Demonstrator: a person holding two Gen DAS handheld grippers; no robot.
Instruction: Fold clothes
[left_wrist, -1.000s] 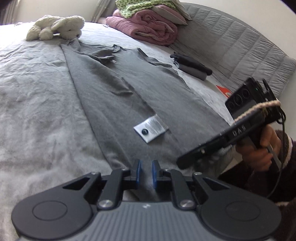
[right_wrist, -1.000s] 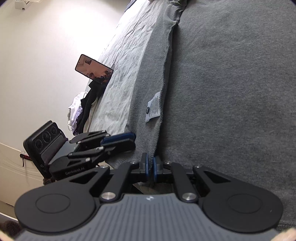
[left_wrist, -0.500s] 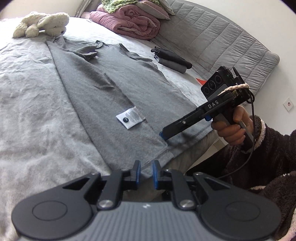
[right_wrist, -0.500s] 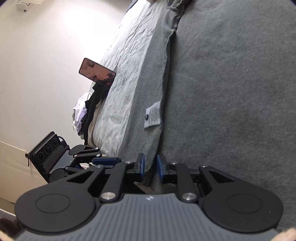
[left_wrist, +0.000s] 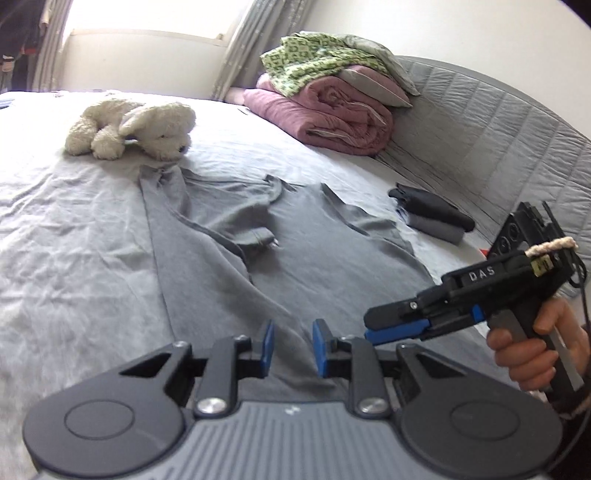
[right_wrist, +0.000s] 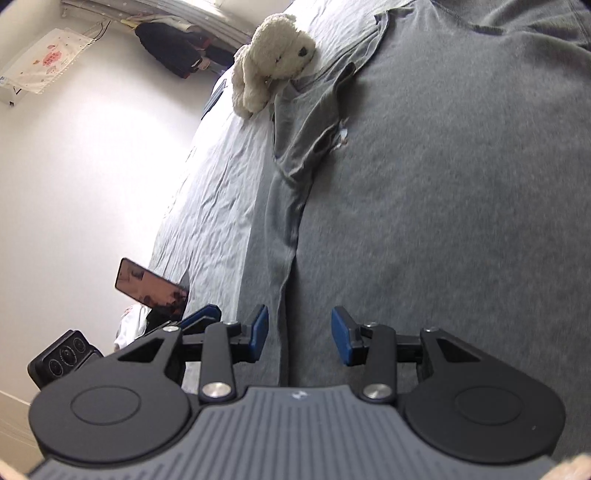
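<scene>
A grey T-shirt (left_wrist: 325, 266) lies flat on the bed, collar toward the far end, with its left side and sleeve (left_wrist: 255, 238) folded inward. My left gripper (left_wrist: 292, 349) hovers open over the shirt's near part, nothing between its blue pads. To its right a hand (left_wrist: 532, 350) holds my right gripper (left_wrist: 395, 326) just above the shirt. In the right wrist view the right gripper (right_wrist: 300, 339) stands wide open over the T-shirt (right_wrist: 443, 221), the folded edge (right_wrist: 291, 236) running between its fingers. The left gripper (right_wrist: 201, 314) shows at lower left.
A white plush toy (left_wrist: 136, 127) sits beyond the collar. A rolled pink duvet (left_wrist: 332, 110) with green cloth on top lies against the quilted grey headboard (left_wrist: 480, 140). Folded dark clothes (left_wrist: 432, 214) lie at the right. A phone (right_wrist: 151, 284) stands beside the bed.
Both grippers moved forward over the shirt toward the collar. The right gripper went from shut at the hem to wide open. The left jaws widened. The white care label left view.
</scene>
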